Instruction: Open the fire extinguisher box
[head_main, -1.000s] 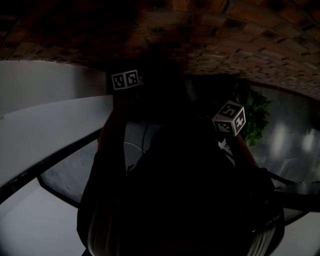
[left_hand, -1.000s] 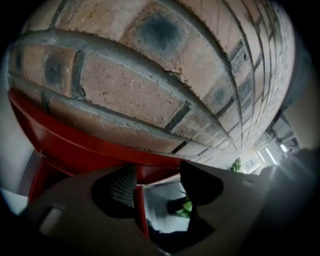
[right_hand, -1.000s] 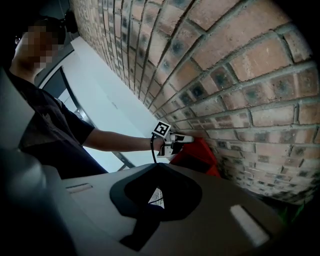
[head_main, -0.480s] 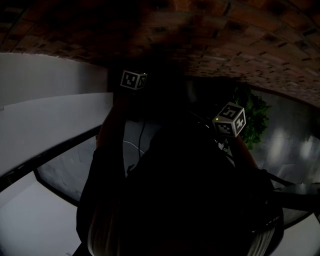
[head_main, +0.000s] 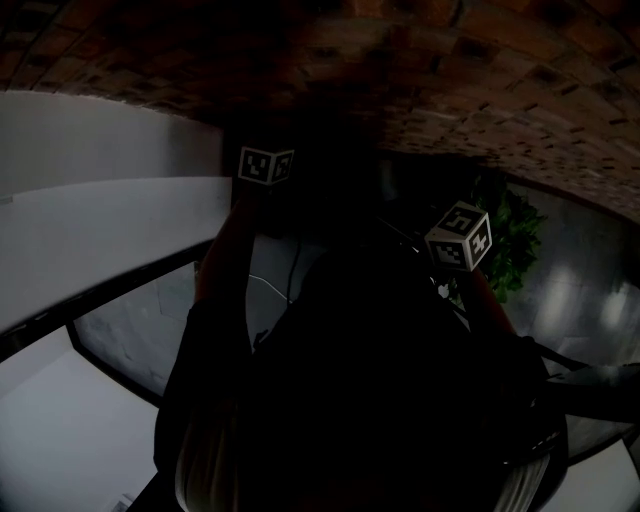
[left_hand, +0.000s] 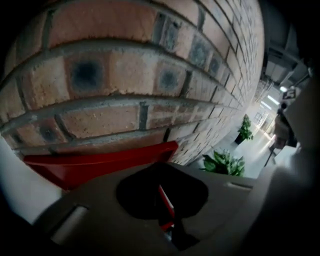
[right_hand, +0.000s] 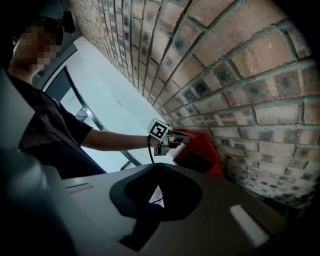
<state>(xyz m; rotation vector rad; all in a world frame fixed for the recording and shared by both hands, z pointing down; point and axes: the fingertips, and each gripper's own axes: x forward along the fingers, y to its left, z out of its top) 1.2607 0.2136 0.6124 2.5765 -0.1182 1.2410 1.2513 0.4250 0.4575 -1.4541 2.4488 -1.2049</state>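
The fire extinguisher box stood against the foot of the brick wall, its red top panel running along the wall's lowest courses. My left gripper had just been closing. It was clenched on a thin red edge of the box, which showed as a sliver between the jaws. My right gripper hung farther out from the wall, jaws slightly parted and empty.

I judged the box to be painted sheet metal: stiff, smooth and liable to slip under the pads. I judged the hinged panel light and the body heavy and fixed in place. The correct hold was the panel's free edge, on the side away from the wall. The pull needed to be steady and follow the hinge arc.
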